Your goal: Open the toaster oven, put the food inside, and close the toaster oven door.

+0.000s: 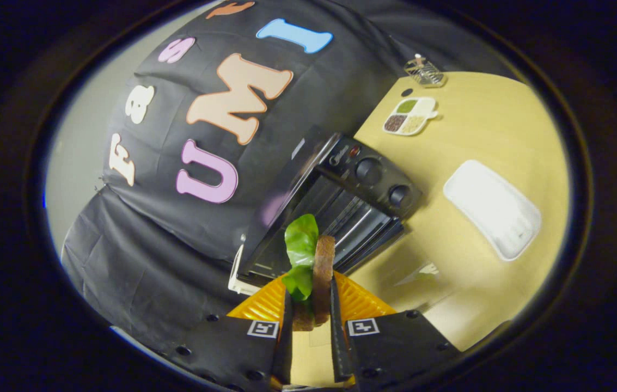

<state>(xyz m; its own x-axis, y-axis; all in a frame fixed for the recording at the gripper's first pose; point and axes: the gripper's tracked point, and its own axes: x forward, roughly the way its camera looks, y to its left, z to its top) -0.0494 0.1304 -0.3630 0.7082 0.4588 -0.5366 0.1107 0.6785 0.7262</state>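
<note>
A sandwich (322, 272) of brown bread with a green lettuce leaf (301, 245) stands on edge between my fingers. My gripper (311, 305) is shut on it, lifted above the table. Just beyond the sandwich stands the black toaster oven (362, 179), seen tilted. Its door hangs open toward me, and the wire rack (354, 220) inside shows. Two round knobs (368, 170) sit on its control panel, on the side nearer the white tray.
A white rectangular tray (493, 209) lies on the yellow table (482, 130) past the oven's knob side. Farther off sit a small divided dish of seasonings (409, 115) and a small wire rack (424, 71). Black cloth walls the booth behind the oven.
</note>
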